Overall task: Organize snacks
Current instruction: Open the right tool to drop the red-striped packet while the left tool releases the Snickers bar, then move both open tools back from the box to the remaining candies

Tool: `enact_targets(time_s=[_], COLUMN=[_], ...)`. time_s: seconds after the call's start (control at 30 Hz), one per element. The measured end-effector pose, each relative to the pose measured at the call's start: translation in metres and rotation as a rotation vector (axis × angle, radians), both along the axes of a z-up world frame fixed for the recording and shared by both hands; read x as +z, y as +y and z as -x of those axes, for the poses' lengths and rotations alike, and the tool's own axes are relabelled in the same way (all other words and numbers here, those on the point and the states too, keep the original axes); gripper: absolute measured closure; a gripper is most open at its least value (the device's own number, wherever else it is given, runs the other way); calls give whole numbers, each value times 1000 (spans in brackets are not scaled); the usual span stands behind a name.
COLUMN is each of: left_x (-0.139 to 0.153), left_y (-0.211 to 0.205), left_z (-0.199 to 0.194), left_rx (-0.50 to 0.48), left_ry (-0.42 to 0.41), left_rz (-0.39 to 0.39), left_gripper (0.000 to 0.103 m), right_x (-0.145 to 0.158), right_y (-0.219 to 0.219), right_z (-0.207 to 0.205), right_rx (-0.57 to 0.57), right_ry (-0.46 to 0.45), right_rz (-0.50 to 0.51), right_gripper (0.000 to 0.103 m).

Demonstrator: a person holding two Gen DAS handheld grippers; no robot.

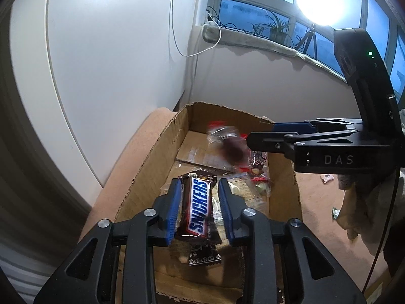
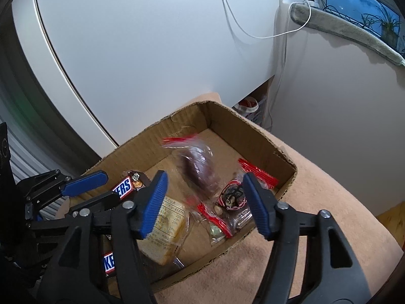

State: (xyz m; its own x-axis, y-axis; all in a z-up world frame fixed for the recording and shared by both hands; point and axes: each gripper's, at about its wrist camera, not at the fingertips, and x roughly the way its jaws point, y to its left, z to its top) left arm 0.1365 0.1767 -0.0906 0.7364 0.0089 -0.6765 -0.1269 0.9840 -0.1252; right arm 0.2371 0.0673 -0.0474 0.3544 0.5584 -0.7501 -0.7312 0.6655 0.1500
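Box [image 2: 255, 136]: an open cardboard tray resting on a peach-covered surface [image 2: 329, 202], against a white wall. I treat it as the collection point, since every snack I can see lies inside it or hangs over it.

Left gripper [image 1: 200, 207]: I hold it over the near end of the box, pads narrowed onto the long sides of 1 Snickers [image 1: 200, 207]. The bar points forward along the fingers, label up, above the box floor; gripping across the narrow width keeps the wrapper from folding. A 2nd Snickers [image 2: 109, 266] lies below it, so I judge this bar is meant to join its twin.

Right gripper [image 2: 205, 202]: spread wide and empty, poised above the far half of the box.

Bag [image 2: 200, 167]: a clear pouch with a red zip strip and dark contents, motion-blurred, in the air or tumbling inside the box just ahead of the open right fingers. I judge it is dropping free; I cannot tell whether it touches the floor.

Biscuit pack [image 2: 164, 230]: a pale block in clear wrap, flat on the floor between both grippers.

Small packs [image 2: 233, 200]: red-striped pouches clustered in the right corner.
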Motion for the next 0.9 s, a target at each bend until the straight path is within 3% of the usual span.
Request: enact_targets(time_s=[0.43, 0.67, 0.9], left_x=[37, 70, 83], left_y=[-14, -22, -33], left_z=[51, 105, 149], left_rx=[13, 21, 12], left_ry=[-91, -174, -218], left_rz=[-14, -42, -31], left_gripper=[71, 71, 71], right_x=[55, 102, 118], right_y=[-63, -128, -192], right_z=[52, 118, 184], right_rx=[-84, -143, -204], right_ry=[-88, -161, -226], right_rz=[-54, -129, -165], right_gripper=[38, 38, 38])
